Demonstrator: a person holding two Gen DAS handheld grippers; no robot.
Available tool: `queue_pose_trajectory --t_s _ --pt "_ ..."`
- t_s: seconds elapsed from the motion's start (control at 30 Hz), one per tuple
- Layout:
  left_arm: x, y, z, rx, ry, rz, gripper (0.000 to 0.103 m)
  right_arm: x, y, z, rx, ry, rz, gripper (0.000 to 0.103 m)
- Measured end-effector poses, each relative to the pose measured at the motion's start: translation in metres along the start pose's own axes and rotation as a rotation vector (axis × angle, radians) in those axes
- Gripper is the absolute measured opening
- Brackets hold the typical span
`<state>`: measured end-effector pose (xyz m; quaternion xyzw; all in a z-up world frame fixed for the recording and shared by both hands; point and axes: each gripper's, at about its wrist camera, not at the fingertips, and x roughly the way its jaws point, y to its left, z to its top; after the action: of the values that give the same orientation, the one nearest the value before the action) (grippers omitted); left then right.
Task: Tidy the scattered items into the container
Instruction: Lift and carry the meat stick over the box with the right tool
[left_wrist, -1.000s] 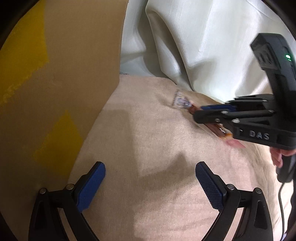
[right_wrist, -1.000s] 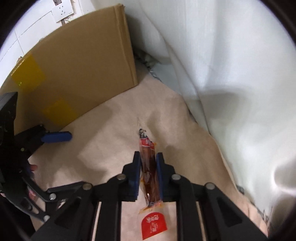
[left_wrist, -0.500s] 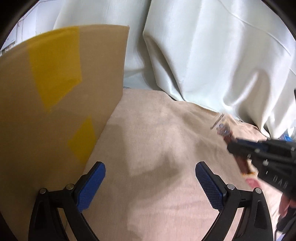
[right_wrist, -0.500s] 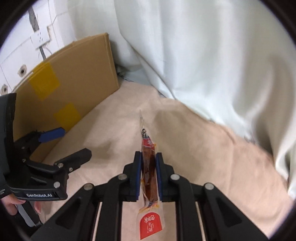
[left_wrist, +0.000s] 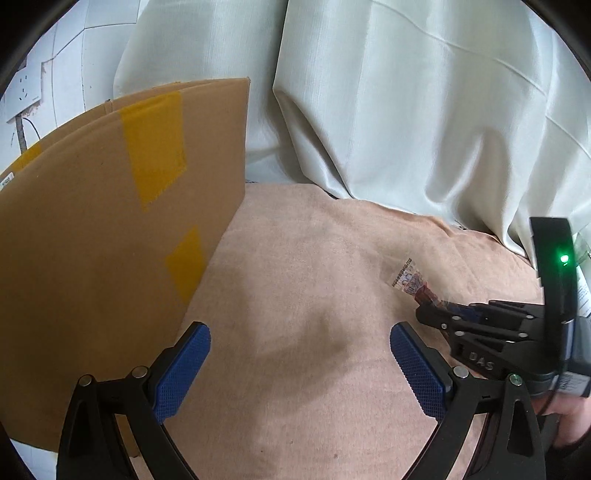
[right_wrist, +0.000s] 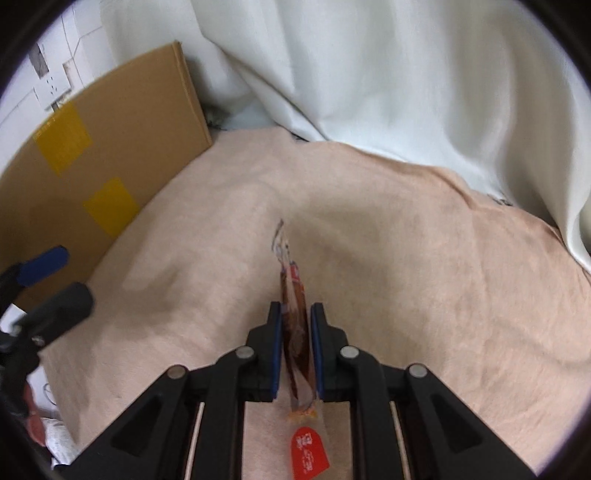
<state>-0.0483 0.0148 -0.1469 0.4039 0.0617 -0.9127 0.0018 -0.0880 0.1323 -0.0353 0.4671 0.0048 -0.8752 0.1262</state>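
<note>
— While the right claw is clenched on that snack packet, what worries you?

— The grip itself. Its pads pinch a thin, slick sleeve along its length, with the clear tip poking out ahead and the red tab hanging behind. I judge it could slide out or twist if swung fast, and drop back onto the beige blanket.

— And the left claw?

— Spread wide, nothing between its pads, hovering low over the blanket just beside the cardboard. The two claws are near each other; the right one's tip shows close by the left one's right finger. I'd say a careless sweep could knock them together and jar the packet loose.

— Where's the container?

— I can't tell. That cardboard with yellow tape patches stands upright at the left like a folded sheet or a box side; no opening or inside shows in either view, so whether it holds anything is unknown.

— Anything else in the way?

— White curtains hang behind the blanket; a long packet tip could snag there.
</note>
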Motion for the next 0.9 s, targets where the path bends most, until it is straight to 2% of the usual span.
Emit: queue_pose_trajectory --t_s 0.1,0.2,0.33,0.4,0.5,0.6,0.77,0.9 --pt "0.000 -0.002 -0.001 0.003 0.011 0.005 0.099 -0.002 -0.008 -0.003 0.049 -0.028 0.037 0.013" --pt "-0.001 -0.006 0.001 0.011 0.009 0.000 0.099 -0.023 -0.008 0.003 0.053 -0.105 0.040 0.013" --pt "-0.020 -0.010 0.017 0.022 -0.045 -0.009 0.099 -0.091 0.011 0.027 0.012 -0.249 0.038 0.013" --pt "-0.040 -0.012 0.031 0.030 -0.106 -0.003 0.099 -0.120 0.018 0.039 0.003 -0.313 0.038 0.013" --pt "-0.088 -0.013 0.056 0.060 -0.248 0.002 0.099 -0.164 0.034 0.052 -0.017 -0.413 0.055 0.013" --pt "-0.130 -0.004 0.076 0.063 -0.344 0.020 0.099 -0.186 0.051 0.064 -0.052 -0.472 0.060 0.013" --pt "-0.173 0.028 0.092 0.086 -0.441 0.086 0.099 -0.200 0.081 0.085 -0.089 -0.515 0.087 0.013" --pt "-0.192 0.063 0.100 0.060 -0.460 0.131 0.099 -0.198 0.119 0.103 -0.147 -0.530 0.124 0.013"
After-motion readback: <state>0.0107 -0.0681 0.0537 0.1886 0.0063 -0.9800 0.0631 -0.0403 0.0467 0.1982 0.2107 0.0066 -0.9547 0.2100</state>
